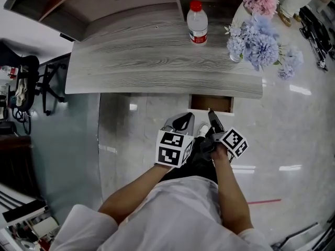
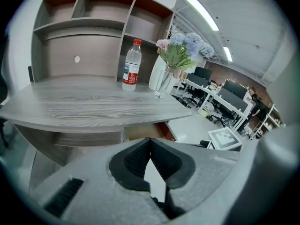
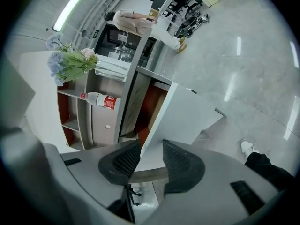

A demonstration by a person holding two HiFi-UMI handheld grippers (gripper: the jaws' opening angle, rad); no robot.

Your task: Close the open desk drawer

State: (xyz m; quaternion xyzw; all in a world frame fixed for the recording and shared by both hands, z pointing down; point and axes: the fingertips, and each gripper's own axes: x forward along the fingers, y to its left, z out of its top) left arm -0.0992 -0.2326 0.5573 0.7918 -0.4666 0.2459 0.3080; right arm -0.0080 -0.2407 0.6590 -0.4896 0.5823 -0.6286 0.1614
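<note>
Protruding beneath the grey desk, the drawer stands open.

We see the drawer standing open, pulled partway out from under the near edge of the grey wood-grain desk, right of its middle. It sits level and square to the desk. Its inside is reddish brown, and its flat front panel is white.

You had before you: one clear water bottle, red cap, upright, far centre; one glass vase of blue and pink flowers, just right of it; open shelving, far left.
</note>
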